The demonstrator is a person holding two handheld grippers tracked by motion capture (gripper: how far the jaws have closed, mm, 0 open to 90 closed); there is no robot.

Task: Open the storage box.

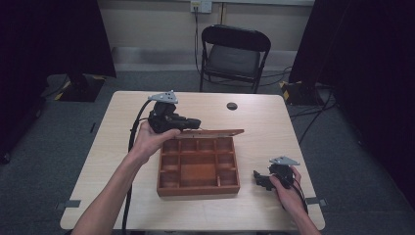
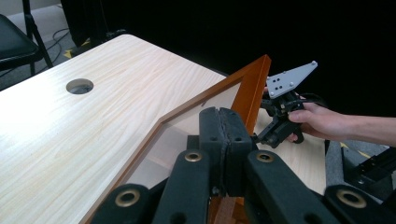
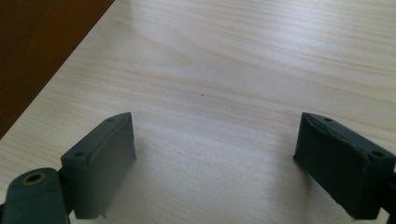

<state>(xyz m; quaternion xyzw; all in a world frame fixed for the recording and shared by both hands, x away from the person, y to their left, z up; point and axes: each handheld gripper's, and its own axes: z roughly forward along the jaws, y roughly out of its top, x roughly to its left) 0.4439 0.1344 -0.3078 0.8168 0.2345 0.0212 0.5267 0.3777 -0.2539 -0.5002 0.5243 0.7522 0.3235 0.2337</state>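
A brown wooden box [image 1: 197,168] with small compartments along its edges and a larger one in the middle sits near the centre of the pale wooden table [image 1: 264,122], closer to the person's side. Its hinged lid [image 1: 210,132] stands open at the far edge, a wooden frame around a clear pane; in the left gripper view the frame's corner [image 2: 254,84] rises above the tabletop with the table grain showing through the pane. The left gripper [image 1: 188,123], held in the left hand [image 1: 149,139], is at the lid's left end, and in its own view the 2 black jaws are pressed together with the lid's frame right beside them; I cannot tell for sure whether the frame edge is pinched between them. The right gripper [image 1: 259,178] rests low over the table just right of the box, held in the right hand [image 1: 288,188], apart from the box wall; its jaws stand wide with bare table between them [image 3: 215,149]. A round cable hole [image 1: 232,105] lies in the table toward the far edge. Beyond the table stands 1 black folding chair [image 1: 235,54] on grey carpet.
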